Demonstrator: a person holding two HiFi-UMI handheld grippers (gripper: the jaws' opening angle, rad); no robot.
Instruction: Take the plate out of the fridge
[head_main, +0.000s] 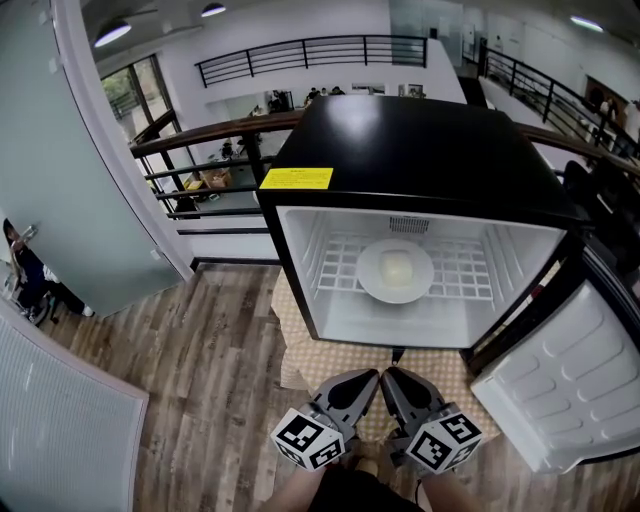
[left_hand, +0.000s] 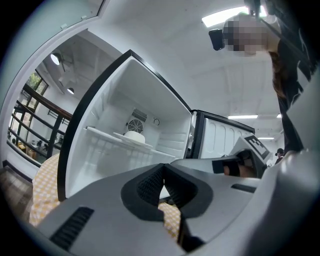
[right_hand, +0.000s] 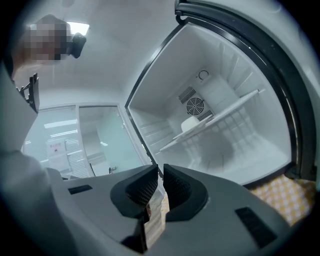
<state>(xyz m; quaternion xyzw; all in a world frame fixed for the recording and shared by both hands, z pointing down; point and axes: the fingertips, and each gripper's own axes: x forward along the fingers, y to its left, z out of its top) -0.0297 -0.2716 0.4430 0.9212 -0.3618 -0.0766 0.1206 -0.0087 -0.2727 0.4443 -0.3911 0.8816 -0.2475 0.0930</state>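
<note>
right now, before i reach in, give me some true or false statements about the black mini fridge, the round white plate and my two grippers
1. The black mini fridge has its white-lined door swung open. True.
2. The round white plate lies on the fridge floor. False: it rests on the white wire shelf.
3. The plate is bare. False: a pale lump of food sits on it.
4. The left gripper and the right gripper are both outside the fridge, jaws shut, holding nothing. True.
5. A yellow label is stuck on the fridge's top. True.
</note>
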